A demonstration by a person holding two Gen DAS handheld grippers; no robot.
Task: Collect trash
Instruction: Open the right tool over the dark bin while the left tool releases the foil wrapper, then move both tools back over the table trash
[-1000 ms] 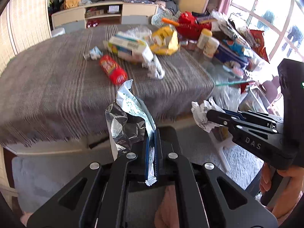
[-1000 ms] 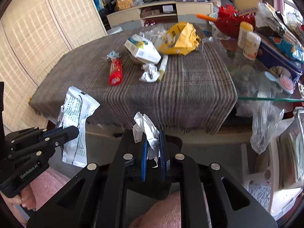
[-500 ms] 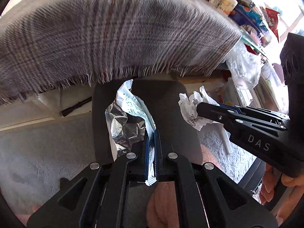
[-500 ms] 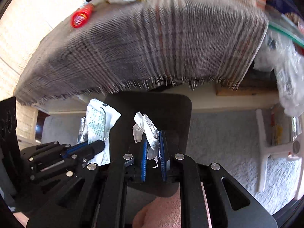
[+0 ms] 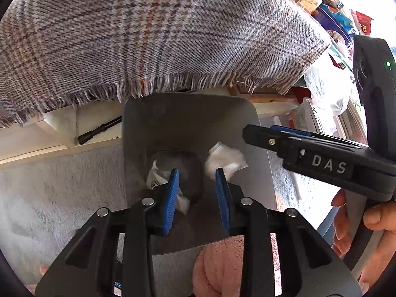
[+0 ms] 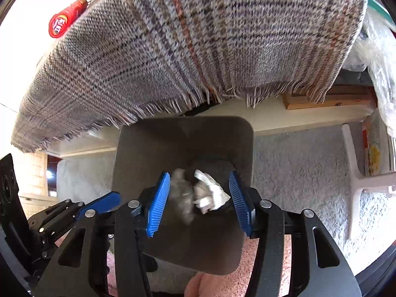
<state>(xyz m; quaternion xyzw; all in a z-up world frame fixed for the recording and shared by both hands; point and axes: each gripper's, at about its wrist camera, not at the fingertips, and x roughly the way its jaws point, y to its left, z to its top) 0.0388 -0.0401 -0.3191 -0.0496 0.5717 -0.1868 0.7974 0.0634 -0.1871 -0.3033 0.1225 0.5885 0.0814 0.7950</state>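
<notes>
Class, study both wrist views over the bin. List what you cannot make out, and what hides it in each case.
- Bin floor, left wrist view: dark, partly behind the left gripper.
- Foil wrapper, right wrist view: motion-blurred; print unreadable.
- Crumpled paper: whether it is falling or has landed.
- Tabletop trash: hidden by the hanging plaid cloth, except a red packet.
- Right gripper tips, left wrist view: side-on.

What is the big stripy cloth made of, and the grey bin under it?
The cloth looks like woven wool or a similar yarn: coarse plaid weave, frayed fringe along its edge. The bin seems to be smooth matte plastic, with rounded corners and an even dull grey wall, though painted metal is possible.
</notes>
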